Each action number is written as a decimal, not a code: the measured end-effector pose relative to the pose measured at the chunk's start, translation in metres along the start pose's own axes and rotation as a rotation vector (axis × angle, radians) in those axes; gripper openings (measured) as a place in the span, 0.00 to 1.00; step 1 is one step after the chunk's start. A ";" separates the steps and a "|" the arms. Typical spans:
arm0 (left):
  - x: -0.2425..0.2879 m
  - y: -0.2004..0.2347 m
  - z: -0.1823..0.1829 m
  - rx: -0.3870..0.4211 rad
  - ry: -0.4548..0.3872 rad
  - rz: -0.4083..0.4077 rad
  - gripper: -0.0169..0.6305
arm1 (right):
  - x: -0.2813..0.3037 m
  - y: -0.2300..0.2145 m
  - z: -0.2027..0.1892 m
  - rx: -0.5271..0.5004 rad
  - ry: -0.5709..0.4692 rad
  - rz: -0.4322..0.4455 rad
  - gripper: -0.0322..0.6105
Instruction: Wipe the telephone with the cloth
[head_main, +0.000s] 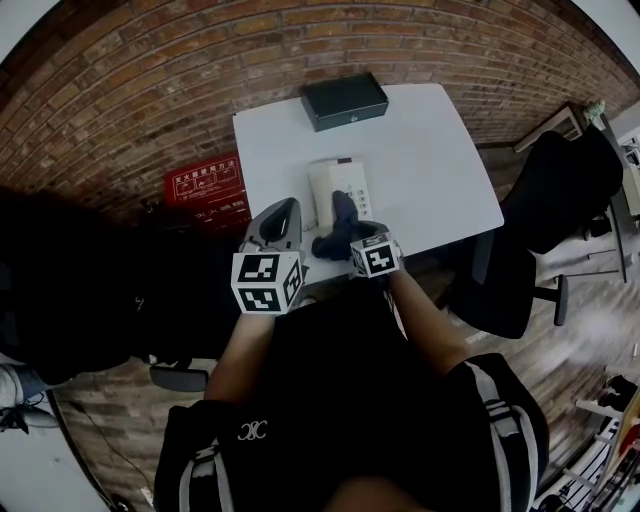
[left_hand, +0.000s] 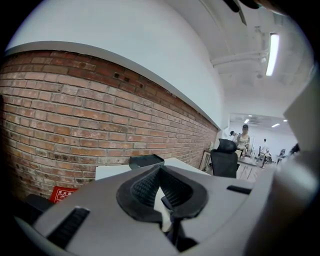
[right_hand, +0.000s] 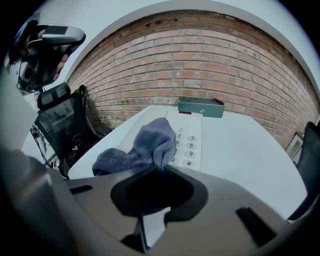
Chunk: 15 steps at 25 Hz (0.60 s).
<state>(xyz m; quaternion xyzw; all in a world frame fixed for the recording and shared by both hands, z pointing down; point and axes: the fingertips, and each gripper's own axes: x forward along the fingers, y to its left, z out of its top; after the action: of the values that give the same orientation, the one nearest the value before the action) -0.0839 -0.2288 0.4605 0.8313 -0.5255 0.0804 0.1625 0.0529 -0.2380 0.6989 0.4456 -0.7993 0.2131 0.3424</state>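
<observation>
**Cloth on Telephone**

Held the left claw (head_main: 288, 208) closed on nothing above the tabletop's (head_main: 430, 170) near edge. Clamped the right claw (head_main: 350, 238), just beside, on the dark blue cloth (head_main: 340, 222). Draped that cloth over the white telephone's (head_main: 335, 180) keypad, near the middle of the near edge. Beyond, at the far edge, spotted a dark box (head_main: 345, 100).
</observation>
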 end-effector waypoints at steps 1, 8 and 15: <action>0.001 -0.001 0.000 0.002 0.000 -0.003 0.01 | -0.002 -0.001 0.001 0.001 -0.003 -0.002 0.09; 0.001 -0.005 0.000 0.007 0.002 -0.017 0.01 | -0.007 -0.014 -0.006 0.084 0.011 -0.025 0.09; 0.001 -0.004 0.000 0.003 0.000 -0.024 0.01 | -0.012 -0.040 -0.013 0.106 0.009 -0.076 0.09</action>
<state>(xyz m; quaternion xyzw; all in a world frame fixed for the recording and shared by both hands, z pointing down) -0.0797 -0.2276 0.4600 0.8378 -0.5153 0.0795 0.1621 0.0964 -0.2435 0.7006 0.4923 -0.7677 0.2440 0.3298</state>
